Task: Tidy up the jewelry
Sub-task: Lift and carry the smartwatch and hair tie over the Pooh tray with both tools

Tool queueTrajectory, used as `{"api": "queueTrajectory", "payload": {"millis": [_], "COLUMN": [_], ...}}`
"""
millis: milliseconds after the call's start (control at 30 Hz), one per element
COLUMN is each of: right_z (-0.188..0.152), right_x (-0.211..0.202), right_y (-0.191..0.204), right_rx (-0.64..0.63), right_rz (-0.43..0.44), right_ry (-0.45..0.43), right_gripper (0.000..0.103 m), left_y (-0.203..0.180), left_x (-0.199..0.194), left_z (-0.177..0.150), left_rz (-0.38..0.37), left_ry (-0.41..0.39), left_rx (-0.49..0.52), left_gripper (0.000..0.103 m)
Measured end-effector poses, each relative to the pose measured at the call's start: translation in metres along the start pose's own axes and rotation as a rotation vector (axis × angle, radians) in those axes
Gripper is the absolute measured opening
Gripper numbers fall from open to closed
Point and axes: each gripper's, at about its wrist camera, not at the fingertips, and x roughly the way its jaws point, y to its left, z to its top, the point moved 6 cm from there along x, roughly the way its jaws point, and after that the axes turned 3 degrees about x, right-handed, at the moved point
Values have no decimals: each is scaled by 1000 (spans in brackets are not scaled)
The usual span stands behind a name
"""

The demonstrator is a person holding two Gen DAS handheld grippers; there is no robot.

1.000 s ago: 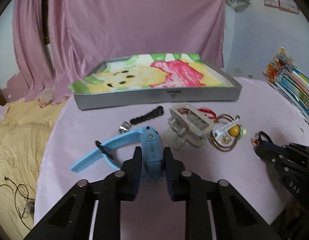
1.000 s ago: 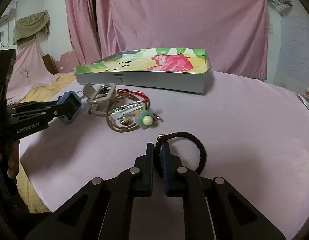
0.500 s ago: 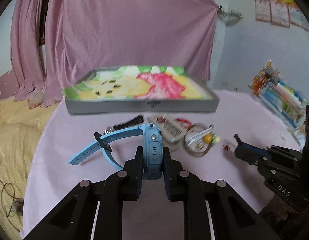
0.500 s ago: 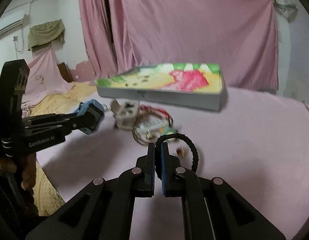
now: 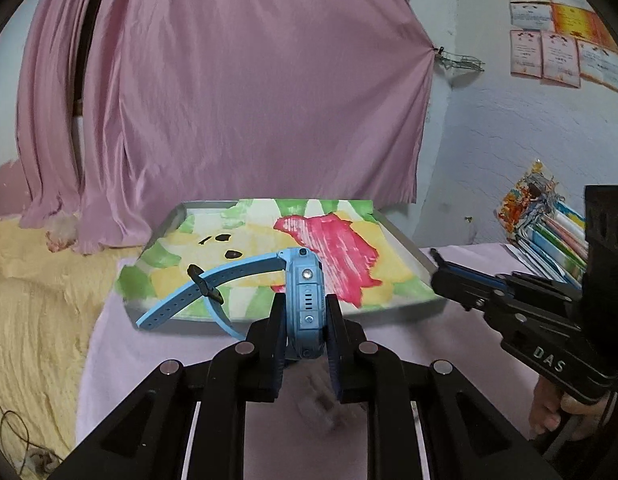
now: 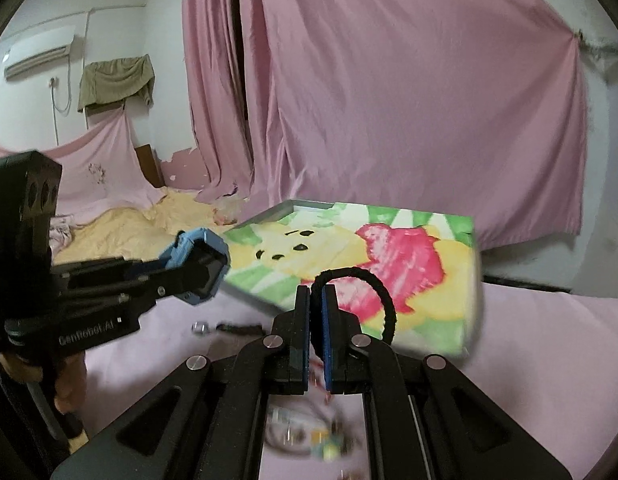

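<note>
Left tongs (image 5: 305, 330) clamped on the blue watch (image 5: 304, 304) case, edge-on; rigid plastic body, good hold; floppy rubbery strap trails to 9 o'clock over the tray (image 5: 405, 240); right tongs (image 6: 316, 334) pinch a black hair tie (image 6: 383, 300), soft fuzzy loop, light; both held above the worktop (image 6: 549, 360), tray at 12 o'clock.

Pink curtain (image 5: 237, 92) filling the upper centre, yellow bedspread (image 5: 37, 300) at left, papers pinned on the wall (image 5: 561, 44) upper right, stack of colourful books (image 5: 549, 228) at right edge, air conditioner (image 6: 39, 54) upper left, olive cloth (image 6: 117, 82) hanging just right of it, pink-covered table (image 6: 549, 360) lower right.
</note>
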Motion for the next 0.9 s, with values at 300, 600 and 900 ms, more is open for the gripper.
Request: {"api": "queueTrajectory", "payload": {"millis": [300,600,900], "right_z": [1,-20,-28], "right_x": [86,114,119], "right_y": [-12,-25,-31], "right_rx": [46,88,117], "right_rz": [9,-6,-21], "right_ry": [171,266,305], "right_gripper": [5,6,23], "left_y": [44,47,48], "left_x": [63,95,92], "left_z": [8,-12,-15], "left_rz": [-43,-20,-35], "left_ry": [140,246,236], "left_rx": [-112,-100,-116], "left_gripper": [16,17,18]}}
